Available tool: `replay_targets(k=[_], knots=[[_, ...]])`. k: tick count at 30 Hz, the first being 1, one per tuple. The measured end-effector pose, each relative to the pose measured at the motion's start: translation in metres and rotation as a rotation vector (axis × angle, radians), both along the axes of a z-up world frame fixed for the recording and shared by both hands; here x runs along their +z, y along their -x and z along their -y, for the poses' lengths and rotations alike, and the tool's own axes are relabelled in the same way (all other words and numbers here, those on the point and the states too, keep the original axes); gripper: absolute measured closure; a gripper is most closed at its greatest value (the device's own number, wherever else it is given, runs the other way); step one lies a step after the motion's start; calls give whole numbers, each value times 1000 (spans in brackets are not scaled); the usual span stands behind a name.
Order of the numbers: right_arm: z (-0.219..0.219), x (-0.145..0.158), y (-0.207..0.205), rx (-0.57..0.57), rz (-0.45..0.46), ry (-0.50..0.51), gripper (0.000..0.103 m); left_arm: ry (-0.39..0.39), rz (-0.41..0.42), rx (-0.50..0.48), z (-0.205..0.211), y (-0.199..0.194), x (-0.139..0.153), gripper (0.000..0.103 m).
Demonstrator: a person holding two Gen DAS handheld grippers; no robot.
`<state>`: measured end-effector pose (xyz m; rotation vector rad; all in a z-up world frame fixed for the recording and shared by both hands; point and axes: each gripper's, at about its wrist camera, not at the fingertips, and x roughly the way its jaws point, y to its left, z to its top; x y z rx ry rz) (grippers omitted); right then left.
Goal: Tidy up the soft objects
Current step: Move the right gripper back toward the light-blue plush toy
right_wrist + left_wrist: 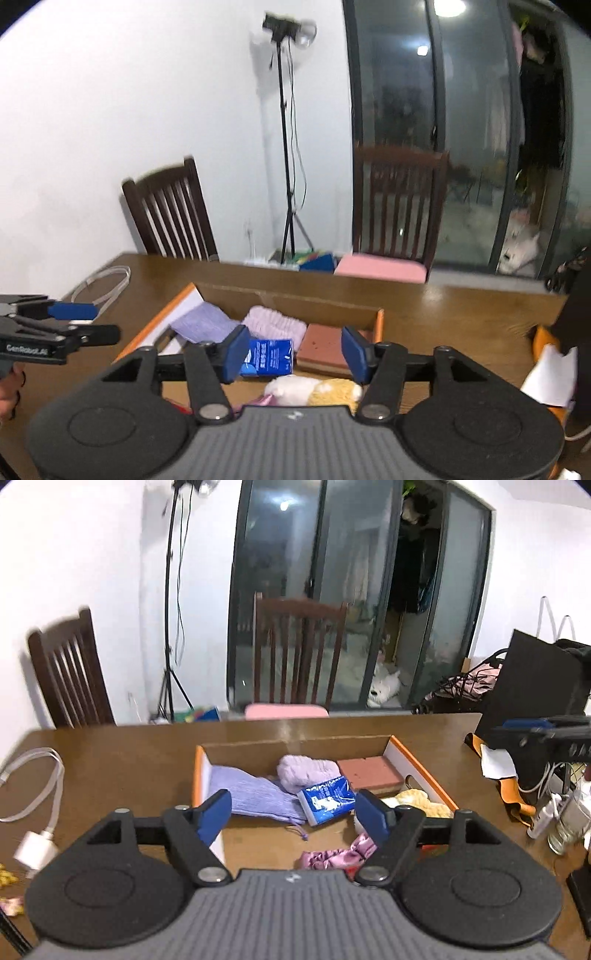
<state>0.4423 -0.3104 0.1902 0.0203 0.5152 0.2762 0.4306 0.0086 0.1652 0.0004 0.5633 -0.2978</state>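
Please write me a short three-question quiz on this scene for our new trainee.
1. True or false: the left tongs hold the blue tissue pack.
2. Which item lies in the cardboard box between the lavender knit piece and the box's orange-edged right wall? A) white charger B) reddish-brown block C) pink cushion
3. Fill in: a pink satin ____ lies at the near end of the box.

Key: 1 false, both the left tongs and the right tongs are open and empty; 2 B; 3 scrunchie.
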Motion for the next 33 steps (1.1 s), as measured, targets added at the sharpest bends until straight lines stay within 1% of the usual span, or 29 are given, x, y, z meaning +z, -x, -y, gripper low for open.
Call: replay_targets(k=[2, 4, 5, 7, 9, 10, 11, 14, 16, 18, 20, 22, 23, 25, 27, 29, 31, 33], knots=[[5, 11, 22, -6, 44, -16, 45, -2, 32, 15, -4, 19, 7, 24], [6, 15, 44, -8, 93, -30, 38, 0, 82, 52, -10, 44, 8, 22], [7, 14, 57, -12, 121, -38, 34, -7, 109, 71, -13, 57, 4, 22], [8, 8, 84, -16, 174, -48, 31, -11, 167, 103, -16, 89, -4, 19], [8, -5, 114, -28, 228, -59, 22, 14, 209, 105, -19, 118, -15, 12], [7, -12, 126, -25, 248, -56, 20, 21, 225, 103, -20, 131, -20, 10], [5, -21, 140, -18, 270, -48, 17, 20, 249, 103, -20, 146, -27, 5], [-2, -49, 171, 1, 290, -22, 15, -14, 295, 107, -14, 178, -50, 3], [-7, -68, 187, 18, 282, -43, 14, 4, 291, 109, -15, 196, -65, 1], [-10, -89, 207, 32, 265, -93, 9, 30, 267, 108, -19, 211, -80, 0], [-13, -110, 226, 32, 236, -142, 6, 54, 217, 104, -23, 221, -96, 0], [-18, -127, 237, 29, 199, -174, 6, 58, 162, 91, -24, 220, -108, 0], [-19, -134, 239, 38, 168, -176, 6, 51, 150, 88, -26, 219, -111, 0], [-26, -141, 241, 42, 132, -144, 7, 36, 144, 86, -25, 213, -115, 0], [-30, -142, 237, 26, 117, -113, 10, 62, 139, 76, -24, 206, -117, 0], [-32, -141, 231, 19, 110, -136, 12, 93, 129, 50, -23, 198, -119, 0], [-33, -143, 223, 18, 101, -173, 19, 99, 114, 30, -19, 188, -126, 0], [-34, -147, 212, 8, 82, -203, 29, 84, 102, 12, -13, 176, -134, 0]])
